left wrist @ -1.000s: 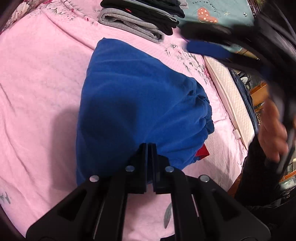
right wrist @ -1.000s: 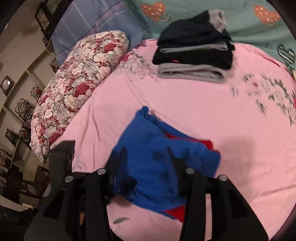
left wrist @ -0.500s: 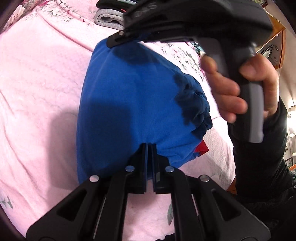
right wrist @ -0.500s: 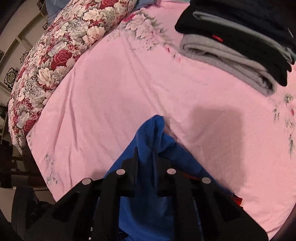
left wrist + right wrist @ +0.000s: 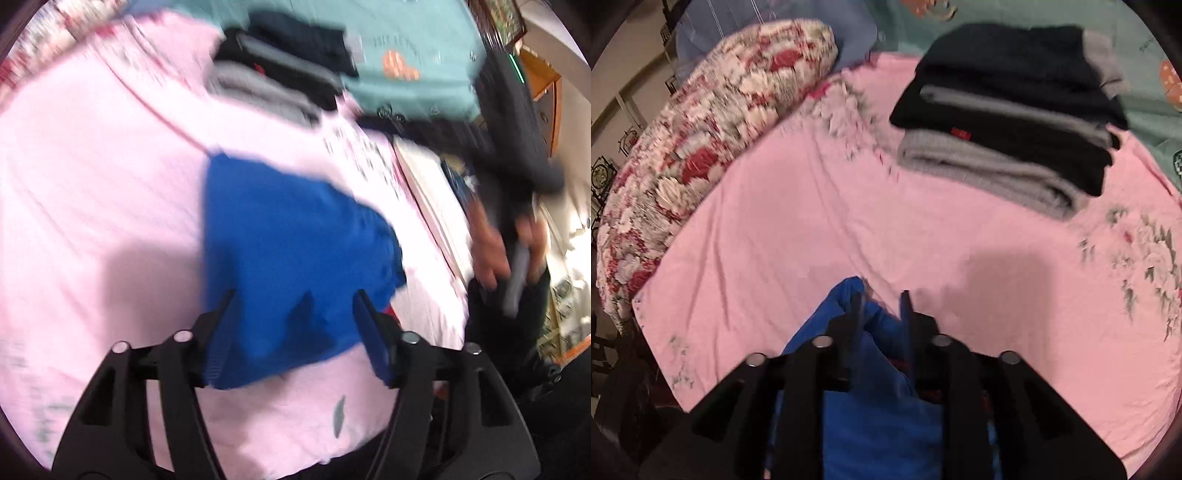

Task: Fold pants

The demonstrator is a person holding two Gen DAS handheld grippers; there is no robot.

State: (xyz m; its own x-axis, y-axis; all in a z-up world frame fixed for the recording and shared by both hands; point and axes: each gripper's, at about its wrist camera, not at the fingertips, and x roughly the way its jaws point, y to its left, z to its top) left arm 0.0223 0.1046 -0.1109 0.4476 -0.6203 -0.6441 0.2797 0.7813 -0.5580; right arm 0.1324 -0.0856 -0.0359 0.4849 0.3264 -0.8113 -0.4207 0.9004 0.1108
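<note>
Left claw [image 5: 295,314] now spread, blue pants [image 5: 291,266] flat

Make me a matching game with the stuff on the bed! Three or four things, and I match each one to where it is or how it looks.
Things:
1. blue pants
2. stack of dark and grey clothes
3. flowery pillow
4. left gripper

Descriptions:
A. piled up at the far side of the pink sheet
B. open, fingers wide apart
C. red and white, along the bed's edge
D. folded, lying flat nearest the grippers

Pairs: 1-D, 2-A, 3-C, 4-B
</note>
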